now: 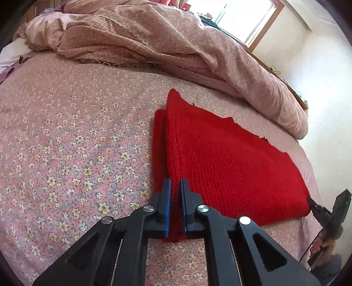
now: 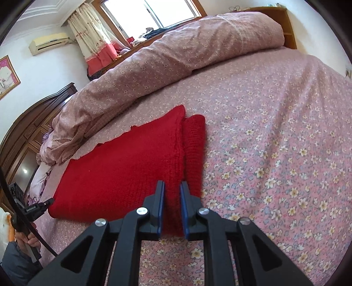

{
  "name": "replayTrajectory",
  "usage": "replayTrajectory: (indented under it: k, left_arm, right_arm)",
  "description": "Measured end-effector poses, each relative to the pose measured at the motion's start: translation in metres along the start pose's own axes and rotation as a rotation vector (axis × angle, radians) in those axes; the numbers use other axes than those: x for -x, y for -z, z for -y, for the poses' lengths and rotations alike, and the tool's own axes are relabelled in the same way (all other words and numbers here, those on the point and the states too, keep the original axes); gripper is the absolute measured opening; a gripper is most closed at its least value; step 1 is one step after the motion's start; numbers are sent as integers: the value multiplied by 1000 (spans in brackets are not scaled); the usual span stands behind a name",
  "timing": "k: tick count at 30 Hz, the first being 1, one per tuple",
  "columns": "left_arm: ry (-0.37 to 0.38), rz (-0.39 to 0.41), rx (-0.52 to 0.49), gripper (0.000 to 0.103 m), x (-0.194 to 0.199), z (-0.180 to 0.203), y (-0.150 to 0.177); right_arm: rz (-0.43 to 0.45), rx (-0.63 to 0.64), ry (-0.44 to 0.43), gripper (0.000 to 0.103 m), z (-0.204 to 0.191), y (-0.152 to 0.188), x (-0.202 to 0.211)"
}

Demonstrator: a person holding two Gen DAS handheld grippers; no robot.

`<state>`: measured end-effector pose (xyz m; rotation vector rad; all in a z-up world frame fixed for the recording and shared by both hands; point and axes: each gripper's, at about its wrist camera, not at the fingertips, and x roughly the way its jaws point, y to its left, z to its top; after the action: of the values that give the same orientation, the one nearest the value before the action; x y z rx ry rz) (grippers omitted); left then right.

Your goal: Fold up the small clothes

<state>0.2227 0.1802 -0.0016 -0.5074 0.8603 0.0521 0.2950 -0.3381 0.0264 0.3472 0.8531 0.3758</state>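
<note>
A red knitted garment lies folded flat on the floral bed sheet. My left gripper is shut on its near left corner, with red knit pinched between the blue pads. In the right wrist view the same garment spreads to the left, and my right gripper is shut on its near right corner, where a narrow folded strip lies beside the main panel. Each gripper's tip shows in the other view: the right one at the garment's far corner, the left one likewise.
A rolled pink floral duvet runs along the far side of the bed behind the garment. Beyond it are a window, a dark wooden wardrobe and a wooden headboard shelf. A hand holds the right gripper's handle.
</note>
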Motion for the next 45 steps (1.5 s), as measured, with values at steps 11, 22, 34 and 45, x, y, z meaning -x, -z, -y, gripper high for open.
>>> replayTrajectory:
  k: [11, 22, 34, 45]
  left_arm:
    - [39, -91, 68, 53, 16, -12, -1]
    - [219, -224, 211, 66, -2, -28, 23]
    - [288, -207, 352, 75, -25, -34, 6]
    - [266, -174, 351, 84, -41, -25, -10]
  right_arm:
    - [2, -414, -276, 63, 57, 6, 7]
    - [-62, -549, -369, 74, 75, 27, 10]
    - [-161, -412, -278, 93, 38, 22, -15]
    - [-96, -512, -300, 100, 38, 3, -35]
